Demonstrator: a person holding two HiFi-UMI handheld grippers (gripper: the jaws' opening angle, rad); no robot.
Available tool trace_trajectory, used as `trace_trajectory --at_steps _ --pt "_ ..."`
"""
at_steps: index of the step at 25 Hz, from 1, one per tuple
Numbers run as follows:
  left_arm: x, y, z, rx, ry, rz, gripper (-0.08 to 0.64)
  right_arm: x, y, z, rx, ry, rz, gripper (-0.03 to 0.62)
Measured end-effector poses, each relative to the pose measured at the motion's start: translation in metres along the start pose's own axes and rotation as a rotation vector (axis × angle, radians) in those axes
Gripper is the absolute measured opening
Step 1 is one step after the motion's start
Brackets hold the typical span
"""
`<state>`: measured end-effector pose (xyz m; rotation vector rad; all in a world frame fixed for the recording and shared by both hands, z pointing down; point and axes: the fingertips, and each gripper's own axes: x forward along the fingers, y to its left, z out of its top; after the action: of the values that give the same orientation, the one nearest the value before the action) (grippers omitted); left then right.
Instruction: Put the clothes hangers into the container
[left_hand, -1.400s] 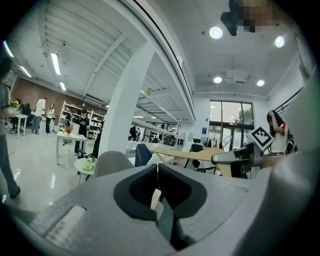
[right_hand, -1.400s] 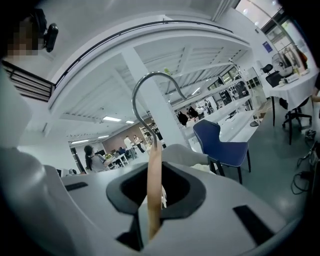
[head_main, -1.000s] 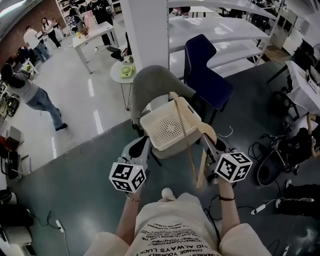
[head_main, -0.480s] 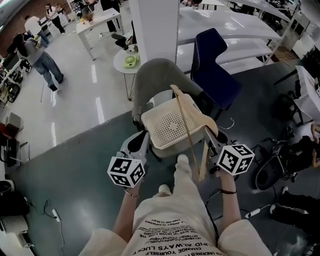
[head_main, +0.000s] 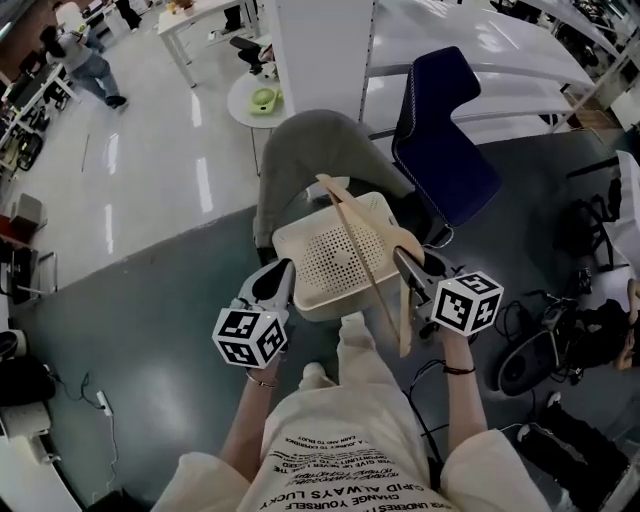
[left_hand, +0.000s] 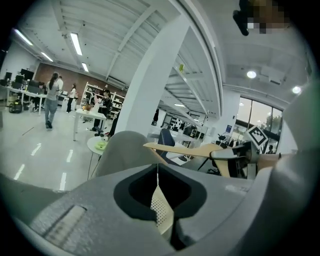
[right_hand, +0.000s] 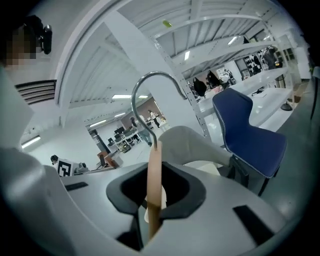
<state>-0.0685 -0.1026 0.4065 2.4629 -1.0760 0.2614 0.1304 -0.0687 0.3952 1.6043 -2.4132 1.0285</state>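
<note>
right gripper view: pale wooden hanger (right_hand: 154, 182), edge-on, with curved metal hook (right_hand: 156, 73)

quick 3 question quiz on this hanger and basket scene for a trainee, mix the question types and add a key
1. True or false: the right gripper is shut on the wooden clothes hanger with a metal hook.
2. What is the left gripper clamped on? A: the wall of the cream perforated plastic basket. B: a cardboard box. C: nothing.
3. Fill in: the padded chair beyond the basket, on the right gripper's side, is ___ in colour.

Key: 1 true; 2 A; 3 blue.
</note>
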Motion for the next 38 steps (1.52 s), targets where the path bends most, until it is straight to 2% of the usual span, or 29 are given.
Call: trace_trajectory --at_steps 10,18,24,38 --pt "0.064 0.017 -0.021 -0.127 0.048 0.109 0.026 0.063 -0.055 -0.002 -0.031 0.232 0.165 0.055" --pt "0.093 0.028 -0.044 -0.183 0.081 0.184 0.026 0.103 -0.081 -0.021 -0.099 0.408 0.265 0.055" --pt "0.108 0.033 -0.067 -0.219 0.11 0.214 0.026 0.127 -0.091 -0.042 -0.109 0.507 0.321 0.055" --pt "0.14 0.055 -0.113 -0.286 0.194 0.232 0.026 0.176 -0.108 -0.089 -0.231 0.76 0.421 0.055"
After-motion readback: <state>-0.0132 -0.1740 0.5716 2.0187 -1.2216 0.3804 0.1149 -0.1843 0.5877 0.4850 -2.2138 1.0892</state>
